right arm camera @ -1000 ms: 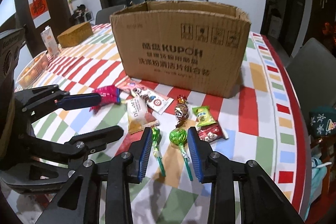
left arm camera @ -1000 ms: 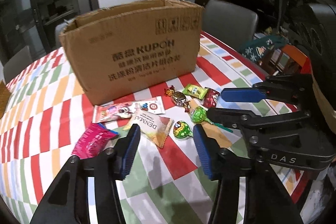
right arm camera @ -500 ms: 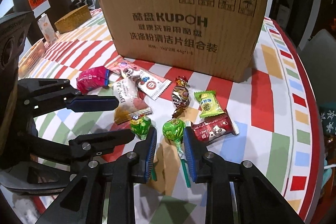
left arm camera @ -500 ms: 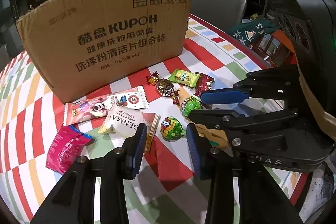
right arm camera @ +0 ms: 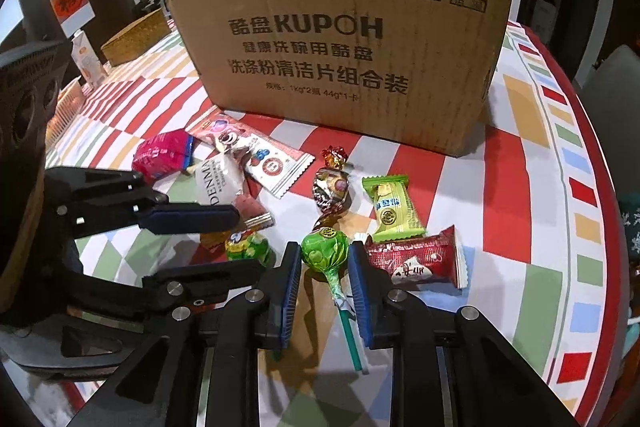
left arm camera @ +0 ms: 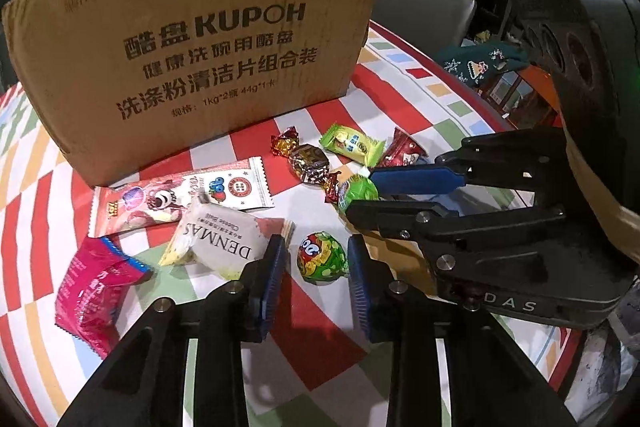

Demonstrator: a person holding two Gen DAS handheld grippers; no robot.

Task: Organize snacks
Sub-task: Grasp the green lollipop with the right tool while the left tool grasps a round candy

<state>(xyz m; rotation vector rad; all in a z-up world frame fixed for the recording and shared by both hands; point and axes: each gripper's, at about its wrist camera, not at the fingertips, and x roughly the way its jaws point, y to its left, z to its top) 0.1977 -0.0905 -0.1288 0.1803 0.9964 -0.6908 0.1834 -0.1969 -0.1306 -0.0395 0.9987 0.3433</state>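
Observation:
Snacks lie on a checked tablecloth [left arm camera: 328,339] in front of a cardboard box [left arm camera: 200,47]. My left gripper [left arm camera: 316,255] straddles a colourful-wrapped lollipop [left arm camera: 322,258]; its jaws are closing, with thin gaps still beside the pads. My right gripper [right arm camera: 325,257] is shut on the head of a green lollipop [right arm camera: 324,251], whose stick trails back between the fingers. In the left wrist view the right gripper [left arm camera: 358,193] lies just right of mine. A white DENMAS packet [left arm camera: 220,239], pink packet [left arm camera: 92,287], bear-print bar [left arm camera: 180,195], foil candy [right arm camera: 330,187], green packet [right arm camera: 394,211] and red packet [right arm camera: 416,259] lie around.
The box [right arm camera: 340,47] stands close behind the snacks. The red-rimmed table edge [right arm camera: 592,187] curves past on the right. A woven basket [right arm camera: 136,41] and a carton [right arm camera: 86,61] sit far left. A grey chair [left arm camera: 424,11] stands behind the table.
Both grippers have sunk toward the table and closer to the box. Each pair of jaws has narrowed around its lollipop; the right pads now touch the green one.

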